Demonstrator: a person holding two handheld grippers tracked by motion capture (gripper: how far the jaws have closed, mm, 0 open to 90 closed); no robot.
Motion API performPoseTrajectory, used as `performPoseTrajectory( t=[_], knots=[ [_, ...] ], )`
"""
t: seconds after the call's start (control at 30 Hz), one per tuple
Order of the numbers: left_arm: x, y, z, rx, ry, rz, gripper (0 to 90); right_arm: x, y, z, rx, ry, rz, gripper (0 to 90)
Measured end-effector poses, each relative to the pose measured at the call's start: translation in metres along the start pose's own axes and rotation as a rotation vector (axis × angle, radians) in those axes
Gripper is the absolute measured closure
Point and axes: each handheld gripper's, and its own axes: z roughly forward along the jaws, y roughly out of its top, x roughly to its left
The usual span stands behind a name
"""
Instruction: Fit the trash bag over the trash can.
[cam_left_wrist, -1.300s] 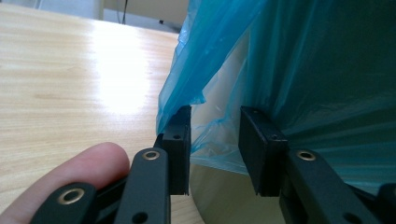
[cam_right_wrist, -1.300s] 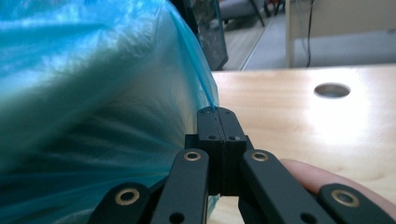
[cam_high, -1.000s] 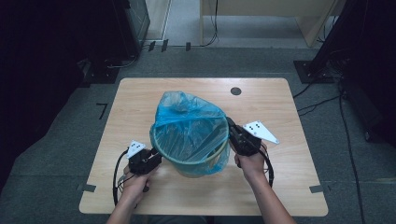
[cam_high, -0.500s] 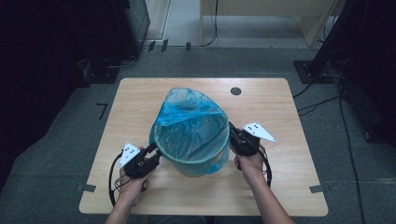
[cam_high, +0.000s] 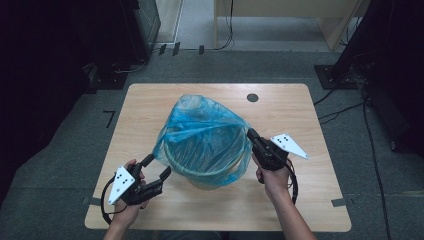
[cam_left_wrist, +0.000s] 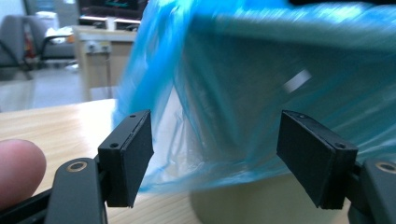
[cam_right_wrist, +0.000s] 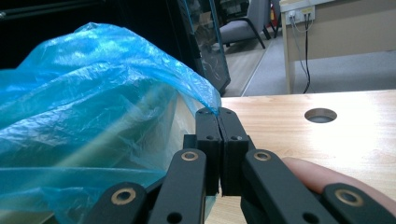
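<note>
Oddly, only a black "7" mark (cam_high: 109, 118) is readable, left of the table (cam_high: 150, 107).

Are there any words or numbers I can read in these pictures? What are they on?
"7": a dark mark like that number on the floor, left of the table.
Dots, no letters: on the grey plates of the left hand-held gripper and the right hand-held gripper.
Bag and bin: no print to be seen.
Screen far back in the left gripper view: too blurred to read.
</note>
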Motion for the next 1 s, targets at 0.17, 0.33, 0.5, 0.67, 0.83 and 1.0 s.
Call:
performPoseTrajectory(
  t=[0.17,0.33,0.5,0.67,0.83,1.0],
  knots=[
    [0.000,0.015,-0.009,-0.066,0.043,0.015,28.9,-0.001,0.003,-0.003,-0.016,0.004,-0.006,89.6],
    [0.003,0.021,0.009,-0.036,0.171,0.049,28.7,0.000,0.006,-0.003,-0.018,0.012,-0.018,89.7],
    [0.009,0.018,0.035,0.037,0.278,0.028,40.3,0.002,0.007,-0.003,-0.021,0.019,-0.033,89.9],
    [0.004,0.021,0.032,0.006,0.220,0.023,74.8,0.004,0.010,-0.009,-0.036,0.024,-0.065,89.9],
    [-0.002,0.033,0.014,-0.062,0.103,0.031,86.3,0.007,0.013,-0.020,-0.045,0.044,-0.106,90.0],
    [0.006,0.052,0.025,-0.079,0.153,-0.004,84.9,0.007,0.018,-0.021,-0.027,0.045,-0.142,90.0]
  ],
)
